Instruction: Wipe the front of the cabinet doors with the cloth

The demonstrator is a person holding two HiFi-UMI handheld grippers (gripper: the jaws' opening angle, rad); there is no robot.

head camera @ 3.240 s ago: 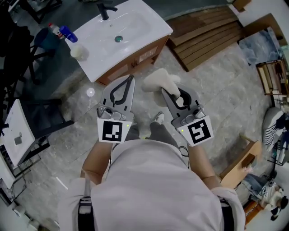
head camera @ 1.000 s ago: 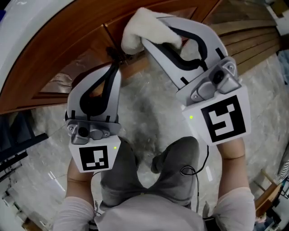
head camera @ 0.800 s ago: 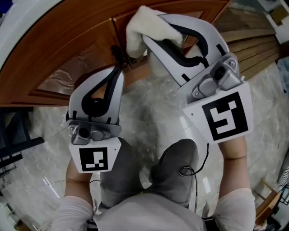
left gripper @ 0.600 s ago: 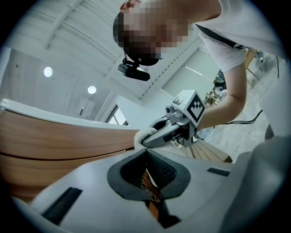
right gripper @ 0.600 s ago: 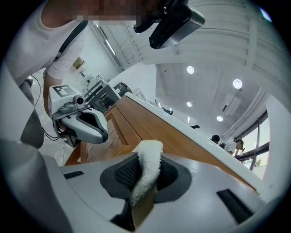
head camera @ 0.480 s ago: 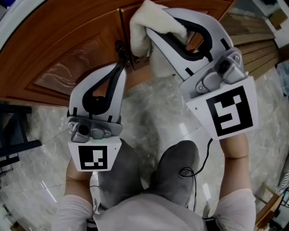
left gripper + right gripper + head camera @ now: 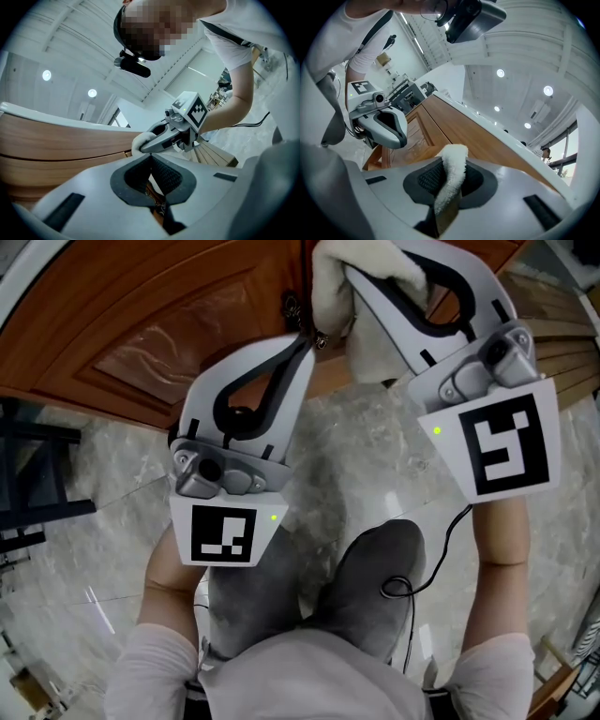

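White terry cloth (image 7: 453, 164) is pinched fast in the right gripper (image 7: 449, 185), its long axis rising straight out of the jaws. Directly ahead, very near, the wooden cabinet doors (image 7: 440, 123) are faced; contact is perhaps not yet made. To its left, the left gripper (image 7: 150, 159) is closed empty by the metal pull (image 7: 159, 208).

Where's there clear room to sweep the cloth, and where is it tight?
Open: the left door panel, bare wood left of the door handles; also the marble floor between the two grippers, above the knees. Tight: the door seam, where the left gripper, the handles and the cloth held by the right gripper bunch together.
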